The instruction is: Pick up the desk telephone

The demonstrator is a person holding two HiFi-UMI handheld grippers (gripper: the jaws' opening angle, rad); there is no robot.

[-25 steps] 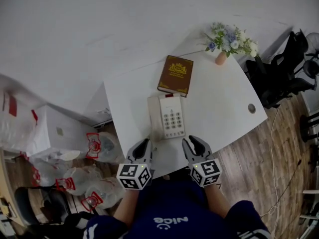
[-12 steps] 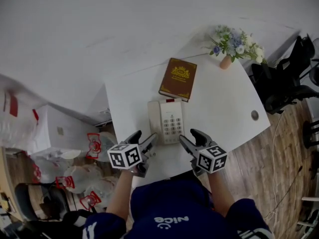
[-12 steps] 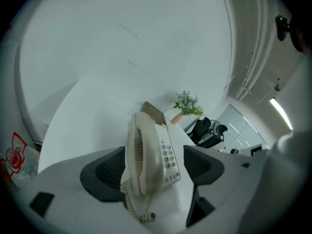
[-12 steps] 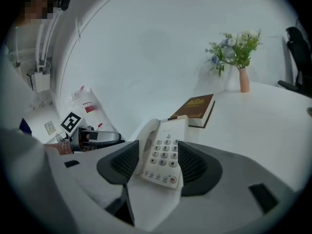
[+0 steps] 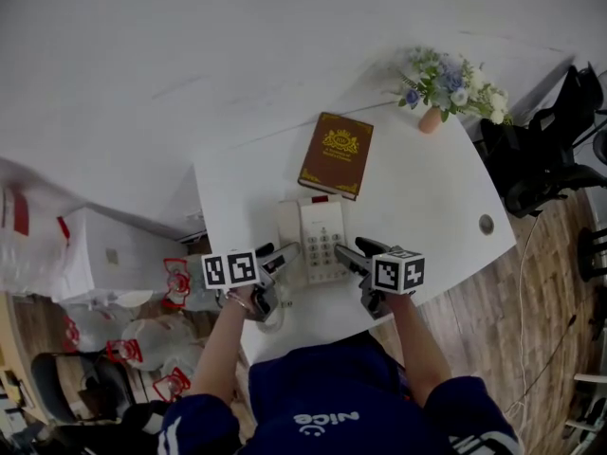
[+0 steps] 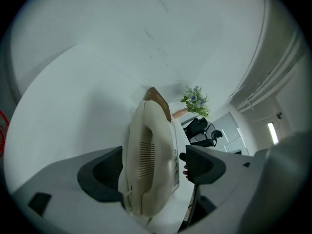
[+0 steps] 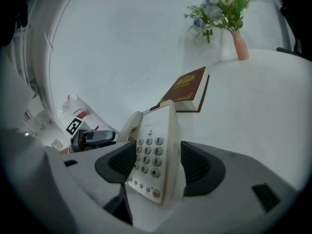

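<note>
Our left gripper [image 5: 282,255] and right gripper [image 5: 356,251] have just opened their jaws wide round the phone [image 5: 318,238]. Its near corners are hidden, so maybe they touch it.

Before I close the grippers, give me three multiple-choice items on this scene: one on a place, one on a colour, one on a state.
1. Where is the book relative to the telephone?
A. Beyond its far end.
B. Under it.
C. On the floor.
2. What colour is the book's cover?
A. Blue.
B. White.
C. Brown.
3. How do the left gripper and right gripper stand?
A. Both shut, empty.
B. Both open, the telephone between their jaws.
C. One grips the book.
Answers:
1 A: the head view shows it lying past the telephone.
2 C: brown with gold print.
3 B: their jaws have just been opening and stand apart on either side of the telephone.
</note>
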